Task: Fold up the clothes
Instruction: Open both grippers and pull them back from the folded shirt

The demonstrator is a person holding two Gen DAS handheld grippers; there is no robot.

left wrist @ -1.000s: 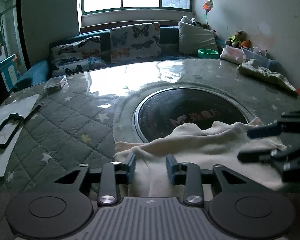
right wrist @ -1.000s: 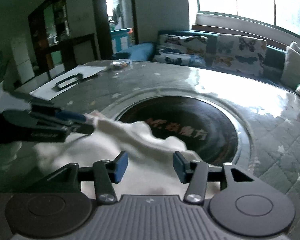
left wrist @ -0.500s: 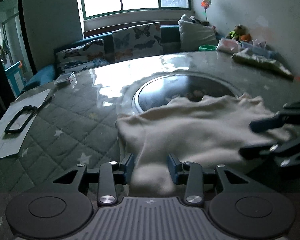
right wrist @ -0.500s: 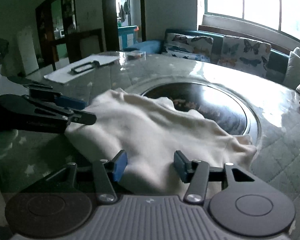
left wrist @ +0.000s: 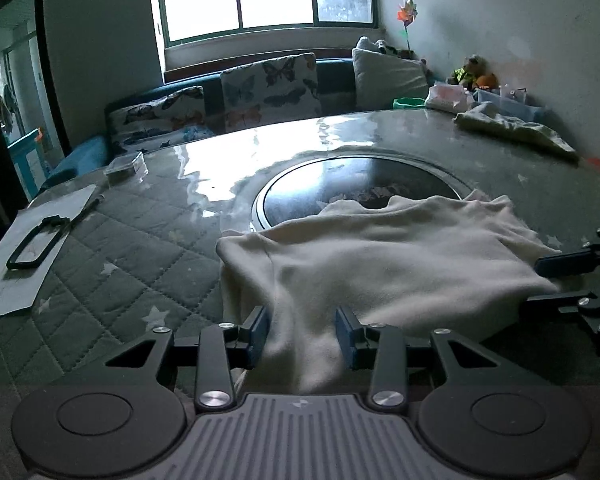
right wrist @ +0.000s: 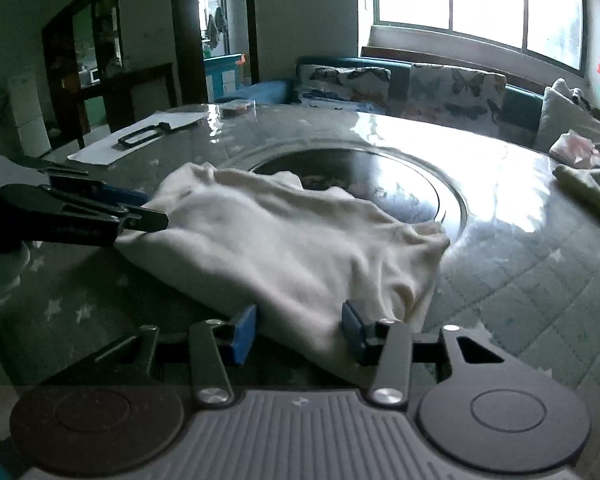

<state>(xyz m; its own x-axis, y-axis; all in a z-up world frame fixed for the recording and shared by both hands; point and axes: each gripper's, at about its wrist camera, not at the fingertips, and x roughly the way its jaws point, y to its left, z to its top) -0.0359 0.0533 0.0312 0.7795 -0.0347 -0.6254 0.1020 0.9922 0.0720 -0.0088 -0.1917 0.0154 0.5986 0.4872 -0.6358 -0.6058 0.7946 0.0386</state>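
Note:
A cream garment lies stretched over the near part of the round table, its far edge over the dark glass centre; it also shows in the right wrist view. My left gripper has its jaws apart with the garment's near hem between them. My right gripper likewise has its jaws apart around the hem. The right gripper shows at the right edge of the left wrist view, and the left gripper at the left of the right wrist view, each at a corner of the cloth.
The quilted table cover surrounds a dark glass turntable. A paper with a black frame and a small clear box lie at left. Another garment lies at far right. A sofa with cushions stands behind.
The garment has been pulled toward the near table edge and spread flatter; both grippers have drawn back with its near hem.

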